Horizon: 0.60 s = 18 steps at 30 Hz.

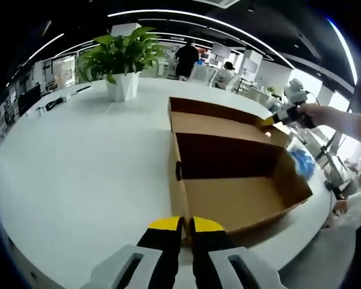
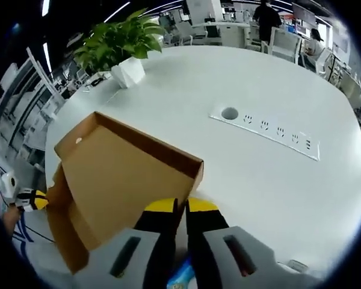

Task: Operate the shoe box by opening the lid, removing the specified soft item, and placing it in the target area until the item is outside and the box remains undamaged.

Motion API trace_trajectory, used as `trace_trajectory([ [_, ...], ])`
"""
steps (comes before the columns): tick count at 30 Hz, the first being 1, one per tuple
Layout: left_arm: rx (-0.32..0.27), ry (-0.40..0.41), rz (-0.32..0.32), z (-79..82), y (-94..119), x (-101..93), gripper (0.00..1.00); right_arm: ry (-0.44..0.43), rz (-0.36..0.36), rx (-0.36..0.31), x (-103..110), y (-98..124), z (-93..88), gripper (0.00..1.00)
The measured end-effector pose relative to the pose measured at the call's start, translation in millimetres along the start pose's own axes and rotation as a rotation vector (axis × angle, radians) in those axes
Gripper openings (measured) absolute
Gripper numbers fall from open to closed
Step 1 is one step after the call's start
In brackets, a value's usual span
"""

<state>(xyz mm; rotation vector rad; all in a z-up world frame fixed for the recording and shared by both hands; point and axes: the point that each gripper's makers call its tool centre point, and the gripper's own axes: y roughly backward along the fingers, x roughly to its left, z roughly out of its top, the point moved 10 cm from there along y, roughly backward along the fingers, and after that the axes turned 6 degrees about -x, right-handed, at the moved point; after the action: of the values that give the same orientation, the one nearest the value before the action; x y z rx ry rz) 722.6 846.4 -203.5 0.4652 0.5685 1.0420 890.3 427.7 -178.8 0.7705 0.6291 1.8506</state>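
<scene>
Brown cardboard shoe box (image 1: 240,180) lies open on the white worktop (image 1: 84,156); left gripper (image 1: 185,224) and right gripper (image 2: 181,206) both closed, empty

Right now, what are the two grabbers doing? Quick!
Left gripper: shut, pinching the shoe box near wall.
Right gripper: shut, against the box lid; holding it cannot be told.

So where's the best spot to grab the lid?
Probably its thin turned-up lip, near a corner, coming from behind the box. The lid stands open, leaning back, so that lip sticks up free for a claw to pinch.
</scene>
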Motion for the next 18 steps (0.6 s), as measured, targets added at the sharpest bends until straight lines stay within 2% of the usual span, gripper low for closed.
trace_trajectory([
  [4,-0.001,0.004,0.000,-0.3,0,0.1,0.05,-0.013,0.005,-0.043,3,9,7.3,0.02],
  [6,-0.002,0.006,-0.001,-0.4,0,-0.2,0.05,-0.005,0.007,-0.066,9,21,8.4,0.02],
  [18,-0.007,0.018,-0.008,-1.0,0,0.4,0.05,0.042,0.015,-0.142,21,44,17.9,0.01],
])
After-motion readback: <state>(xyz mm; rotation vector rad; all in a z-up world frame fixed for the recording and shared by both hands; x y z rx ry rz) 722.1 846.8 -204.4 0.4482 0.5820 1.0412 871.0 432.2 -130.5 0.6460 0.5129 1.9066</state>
